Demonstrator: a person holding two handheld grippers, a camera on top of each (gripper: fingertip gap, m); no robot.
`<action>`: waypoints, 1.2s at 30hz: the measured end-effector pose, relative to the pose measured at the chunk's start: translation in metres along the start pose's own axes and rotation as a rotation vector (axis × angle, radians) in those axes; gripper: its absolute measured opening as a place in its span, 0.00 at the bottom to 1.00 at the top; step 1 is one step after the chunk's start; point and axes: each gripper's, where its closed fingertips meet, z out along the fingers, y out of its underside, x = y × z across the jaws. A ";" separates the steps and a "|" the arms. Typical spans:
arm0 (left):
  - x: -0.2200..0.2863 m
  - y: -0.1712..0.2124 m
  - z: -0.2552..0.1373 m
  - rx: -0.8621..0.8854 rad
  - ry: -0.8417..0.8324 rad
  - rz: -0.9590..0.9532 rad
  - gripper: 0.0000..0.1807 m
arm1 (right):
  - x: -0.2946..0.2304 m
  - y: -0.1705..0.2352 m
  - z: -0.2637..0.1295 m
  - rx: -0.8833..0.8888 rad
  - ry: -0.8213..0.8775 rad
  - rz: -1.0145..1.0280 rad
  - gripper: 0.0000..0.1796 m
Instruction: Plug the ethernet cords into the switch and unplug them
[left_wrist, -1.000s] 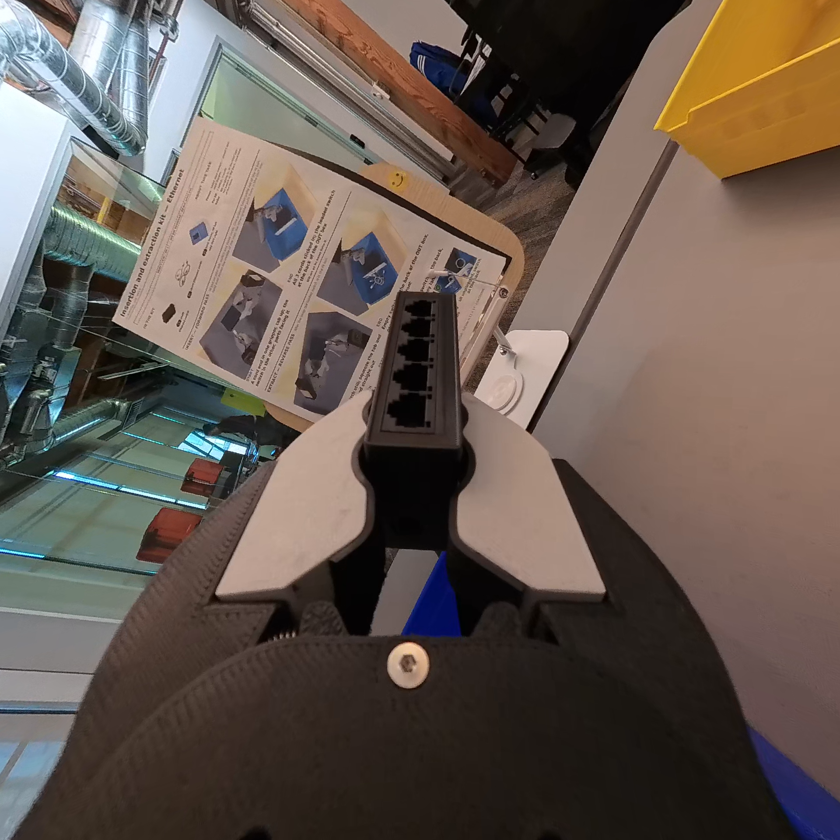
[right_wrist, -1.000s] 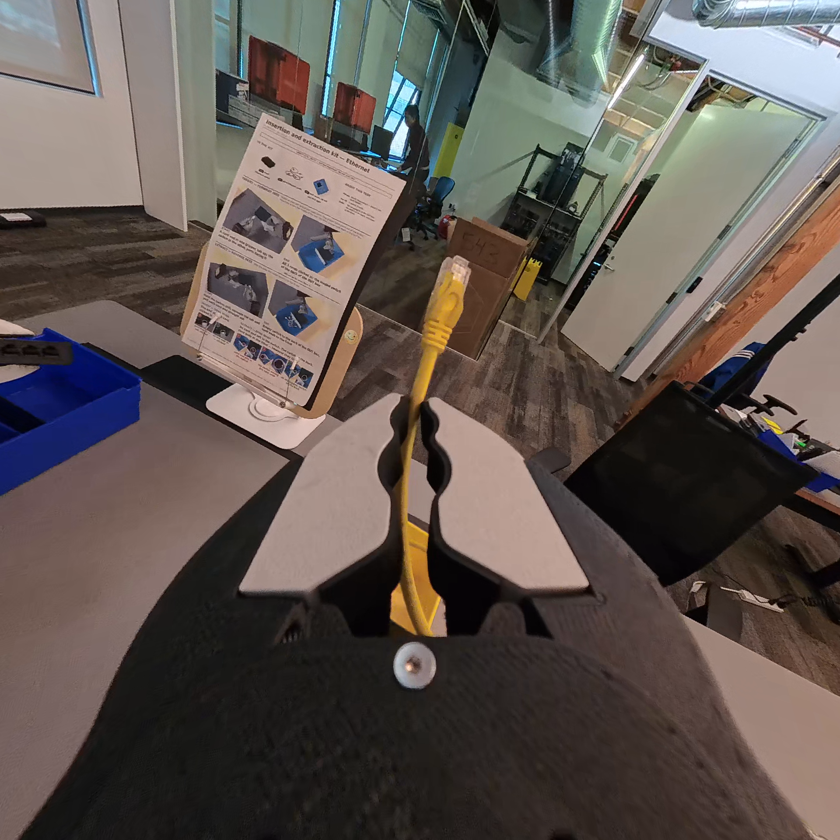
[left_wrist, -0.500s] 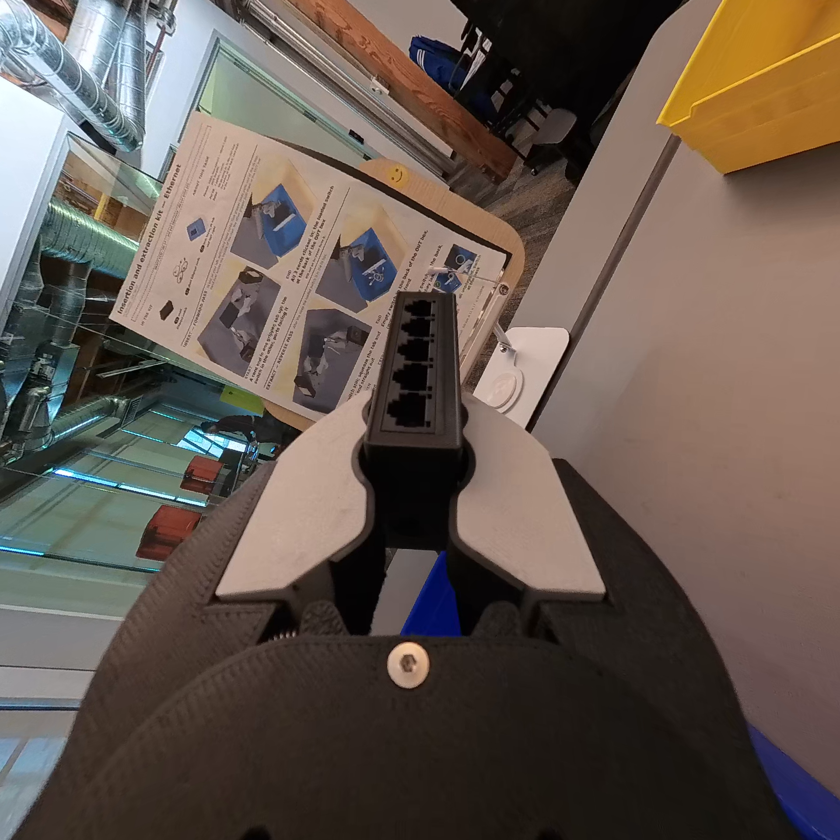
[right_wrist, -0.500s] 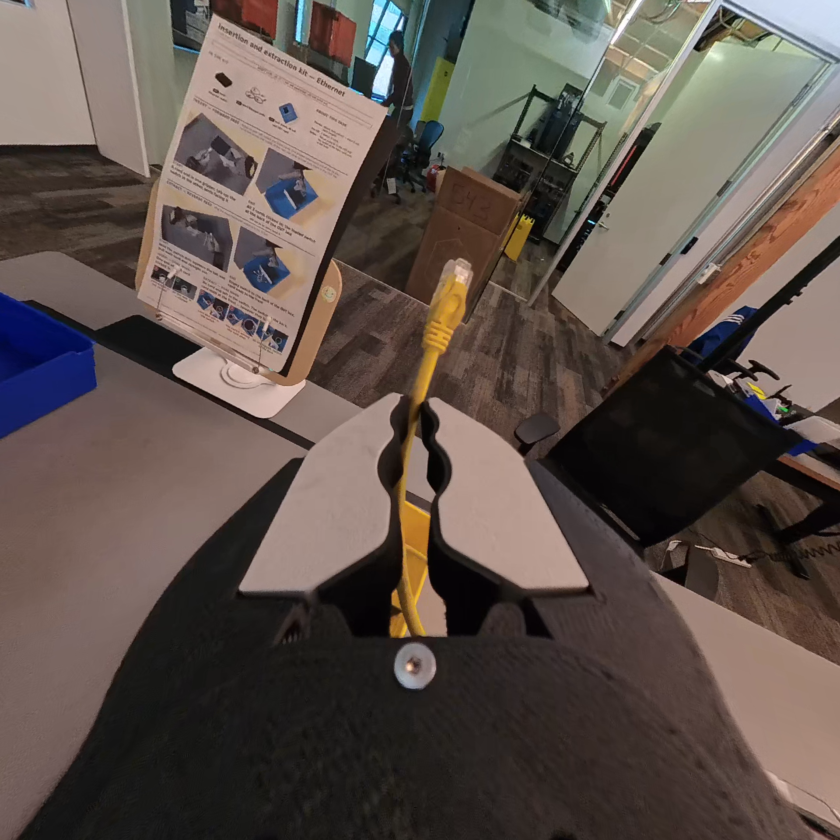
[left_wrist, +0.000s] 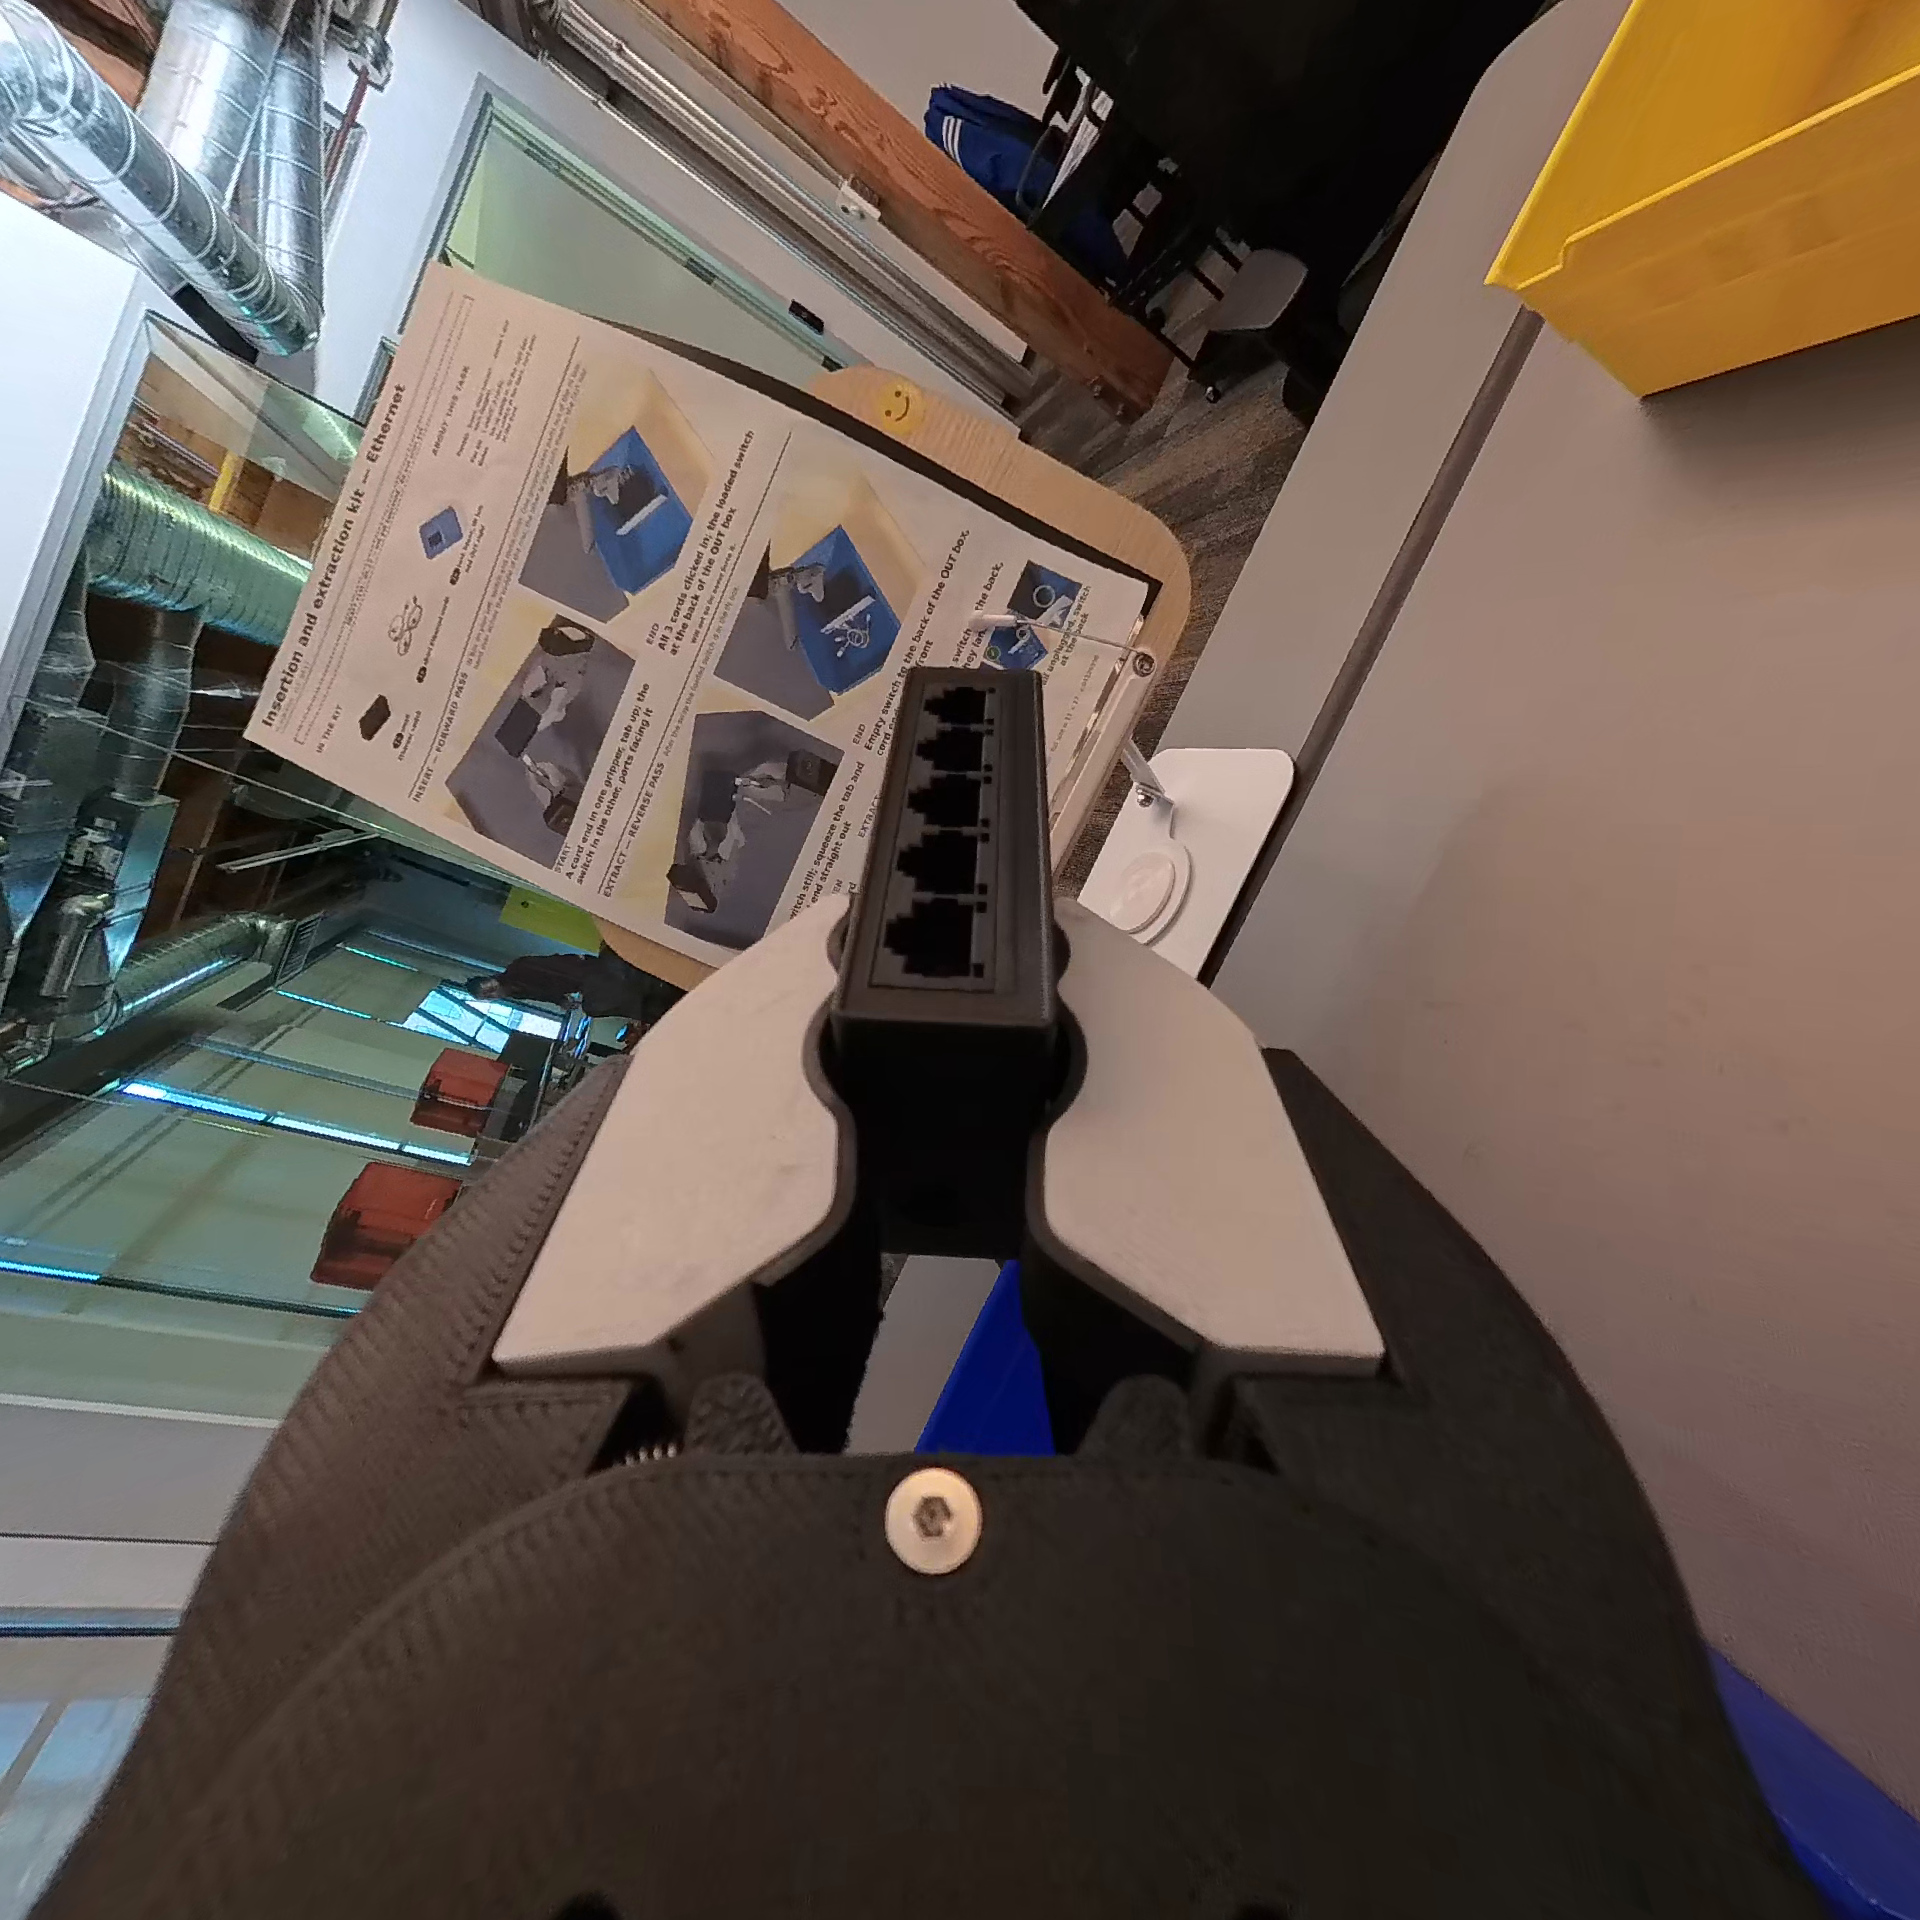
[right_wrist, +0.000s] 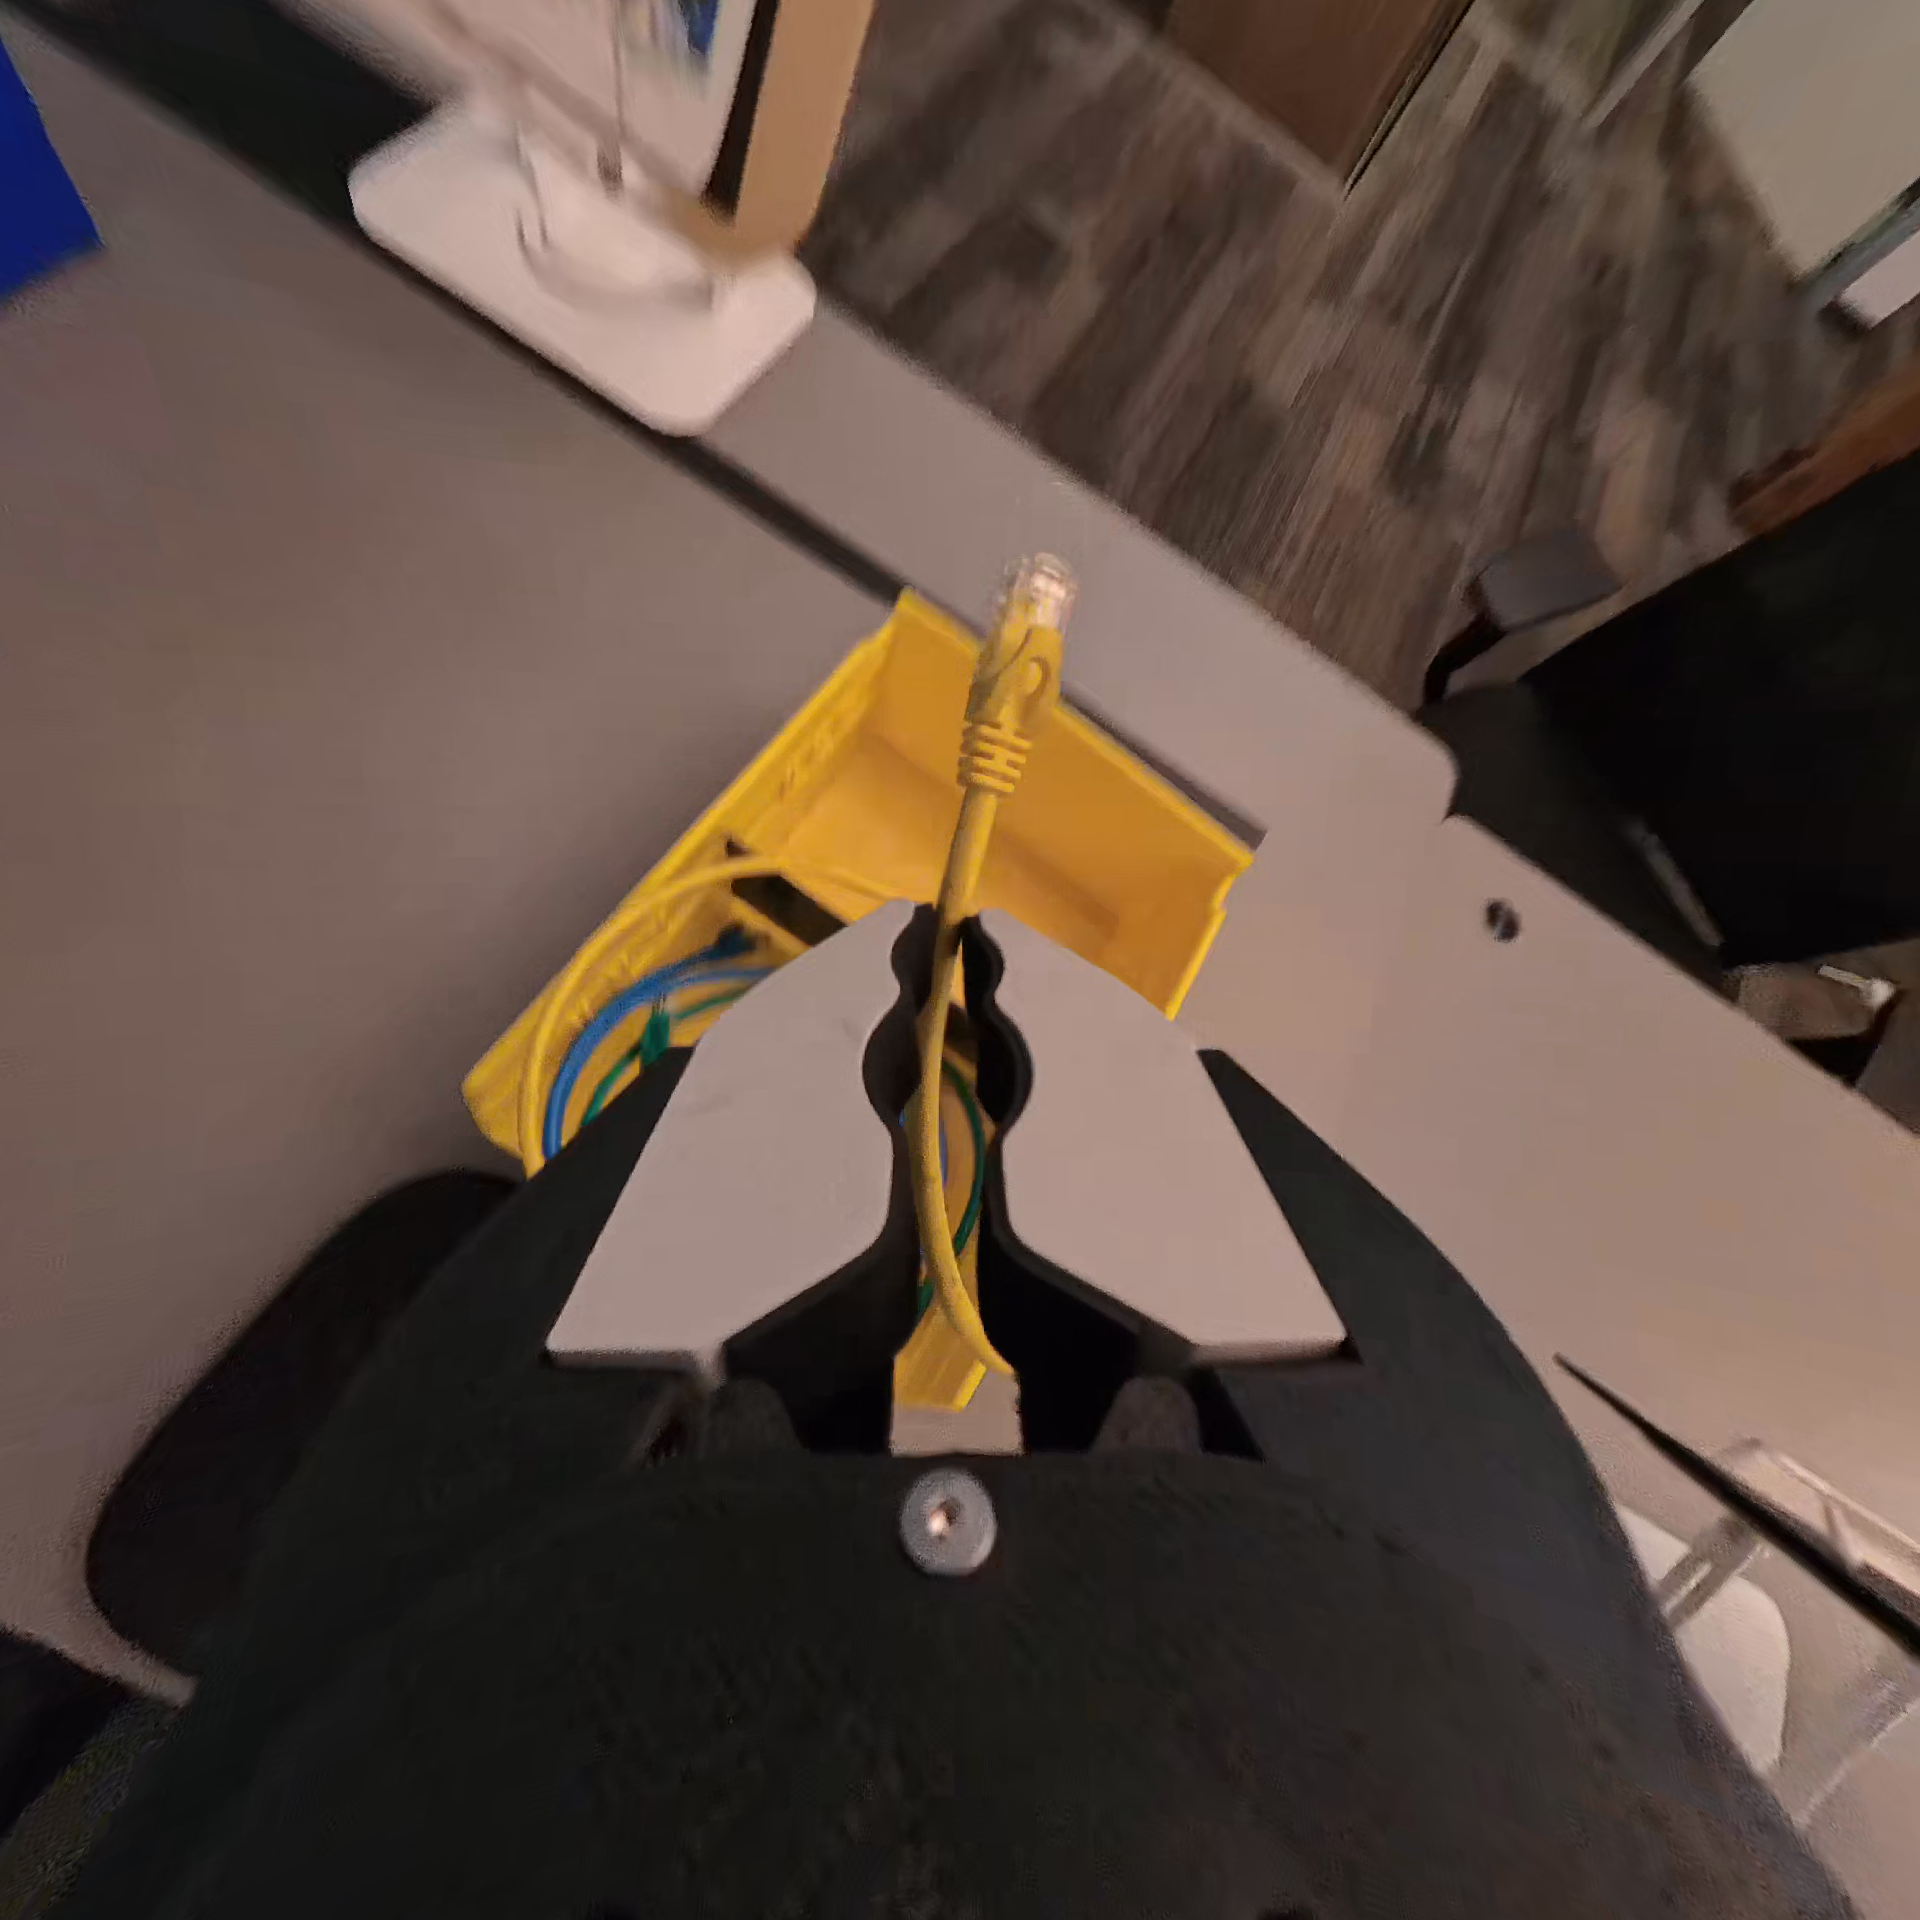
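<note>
Only left claw (left_wrist: 943, 971) view shows clamped switch (left_wrist: 951, 862); right claw (right_wrist: 943, 920) pinches yellow cord (right_wrist: 997, 748).

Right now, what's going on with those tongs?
Left tongs shut on black switch, ports empty. Right tongs shut on yellow cord, over yellow bin. Nothing plugged yet.

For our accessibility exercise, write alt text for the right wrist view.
The right gripper fingers pinch a yellow ethernet cord, its clear plug pointing away. Below, a yellow bin on the grey table holds blue and green cords. The picture is motion-blurred.
</note>
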 end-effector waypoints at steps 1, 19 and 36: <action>0.000 0.000 0.000 0.001 0.001 0.000 0.16 | -0.007 0.015 0.013 -0.055 -0.020 -0.014 0.03; 0.001 0.001 0.000 -0.004 0.004 0.003 0.15 | -0.113 0.120 0.025 -0.423 -0.278 0.119 0.04; -0.001 -0.002 -0.004 0.006 -0.004 0.000 0.16 | -0.158 0.149 -0.041 -0.410 -0.318 0.275 0.04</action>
